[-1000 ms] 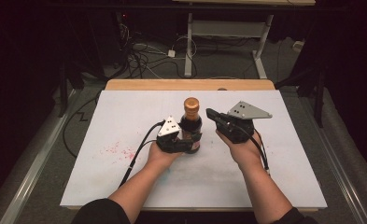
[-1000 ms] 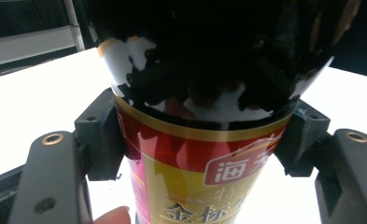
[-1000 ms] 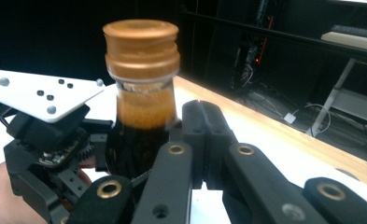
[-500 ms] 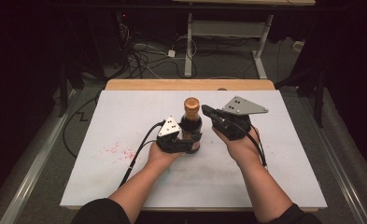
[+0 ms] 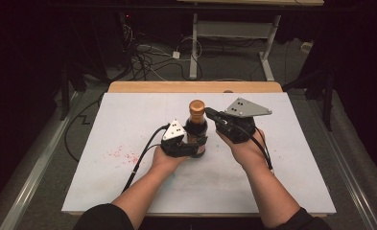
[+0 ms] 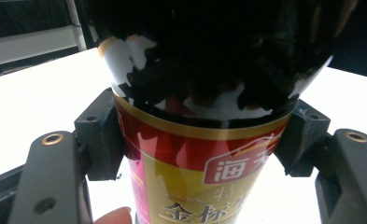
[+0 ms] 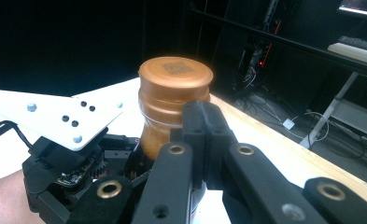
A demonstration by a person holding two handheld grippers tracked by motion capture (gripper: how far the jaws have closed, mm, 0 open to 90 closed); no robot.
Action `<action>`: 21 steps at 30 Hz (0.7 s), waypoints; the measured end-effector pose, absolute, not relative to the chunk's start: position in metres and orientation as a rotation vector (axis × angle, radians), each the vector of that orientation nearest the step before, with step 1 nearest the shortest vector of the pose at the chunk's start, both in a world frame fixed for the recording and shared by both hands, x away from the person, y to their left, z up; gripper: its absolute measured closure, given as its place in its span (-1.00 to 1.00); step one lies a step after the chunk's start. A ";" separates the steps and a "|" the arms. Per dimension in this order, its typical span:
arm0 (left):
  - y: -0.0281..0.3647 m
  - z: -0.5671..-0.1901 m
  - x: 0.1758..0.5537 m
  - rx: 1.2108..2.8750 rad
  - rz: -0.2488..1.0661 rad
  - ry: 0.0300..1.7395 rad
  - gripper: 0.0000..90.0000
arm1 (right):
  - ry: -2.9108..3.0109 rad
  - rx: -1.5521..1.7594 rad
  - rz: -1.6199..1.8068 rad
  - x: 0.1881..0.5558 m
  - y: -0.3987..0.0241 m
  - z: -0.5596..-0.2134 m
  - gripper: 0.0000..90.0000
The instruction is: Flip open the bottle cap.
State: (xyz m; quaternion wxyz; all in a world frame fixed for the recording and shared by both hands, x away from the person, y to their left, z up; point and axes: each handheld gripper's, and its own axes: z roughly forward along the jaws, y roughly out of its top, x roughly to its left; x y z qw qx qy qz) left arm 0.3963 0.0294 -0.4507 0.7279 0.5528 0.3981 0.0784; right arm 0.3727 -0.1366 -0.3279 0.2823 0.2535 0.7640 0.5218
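A dark sauce bottle [image 5: 196, 132] with a copper-coloured cap [image 5: 196, 106] stands upright in the middle of the white table top [image 5: 282, 163]. My left gripper [image 5: 192, 146] is shut on its lower body. In the left gripper view both pads [image 6: 102, 135] press the red and gold label of the bottle [image 6: 195, 182]. My right gripper [image 5: 209, 114] comes in from the right, jaws together, tips beside the bottle's neck. The right gripper view shows the shut right gripper [image 7: 204, 123] close against the neck just under the cap [image 7: 175, 77], with nothing between the jaws.
Faint red stains [image 5: 121, 154] mark the table top left of my left arm. A wooden strip [image 5: 195, 86] runs along the far edge. Beyond it, cables [image 5: 147, 57] and a white desk frame [image 5: 234, 28] stand on the dark floor.
My right gripper has edged a little to the left, closer to the bottle's neck. The left gripper and the bottle have stayed where they were.
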 end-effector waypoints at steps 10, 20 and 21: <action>0.029 -0.451 0.396 1.222 0.182 0.875 -0.37 | 2.050 0.667 1.381 0.371 -0.134 -0.324 1.00; 0.029 -0.451 0.396 1.232 0.188 0.874 -0.35 | 2.061 0.668 1.344 0.370 -0.131 -0.321 1.00; 0.029 -0.451 0.396 1.234 0.189 0.873 -0.35 | 2.062 0.669 1.340 0.370 -0.131 -0.320 1.00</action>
